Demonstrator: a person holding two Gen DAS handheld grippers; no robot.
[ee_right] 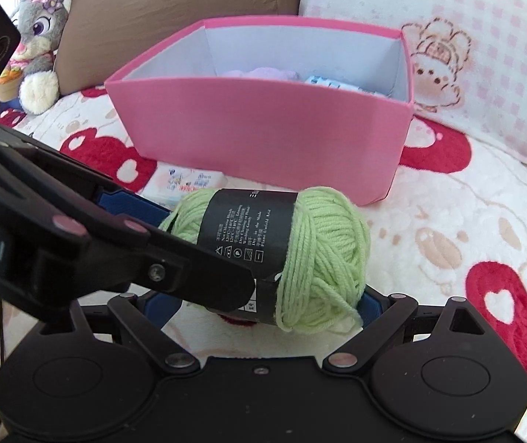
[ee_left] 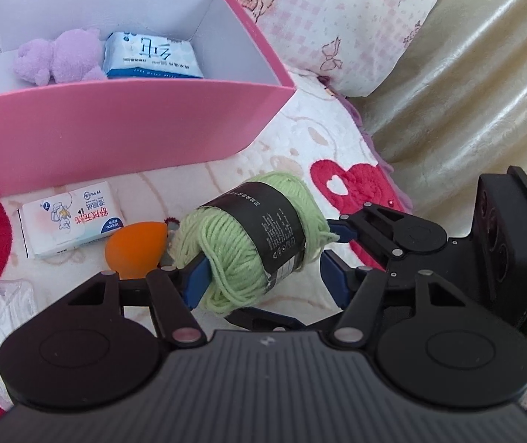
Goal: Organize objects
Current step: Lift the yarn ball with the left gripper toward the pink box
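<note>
Yarn [ee_left: 252, 240] is sitting between both of my grippers, a green ball with a black paper band around its middle, resting on the fleecy blanket [ee_left: 300, 140] with red hearts. I am holding my left gripper [ee_left: 263, 280] spread wide around it: the left blue pad [ee_left: 197, 280] is pressing against the near end of the ball, while the right pad is standing clear of the wool. My right gripper [ee_right: 263, 302] is reaching in from the right side, its blue fingers [ee_right: 370, 301] lying at either side of the ball, but the left gripper's arm is crossing in front and I cannot tell how tightly they are bearing on it.

Ahead of both grippers the pink box [ee_left: 115, 129] is standing open, with a purple plush toy [ee_left: 60, 55] and a blue tissue pack [ee_left: 152, 55] lying side by side on its floor. Just left of the yarn, an orange sponge [ee_left: 136, 247] is touching a second tissue pack [ee_left: 71, 217], and nearer me on the far left a clear case of floss picks [ee_left: 1, 306] is lying
</note>
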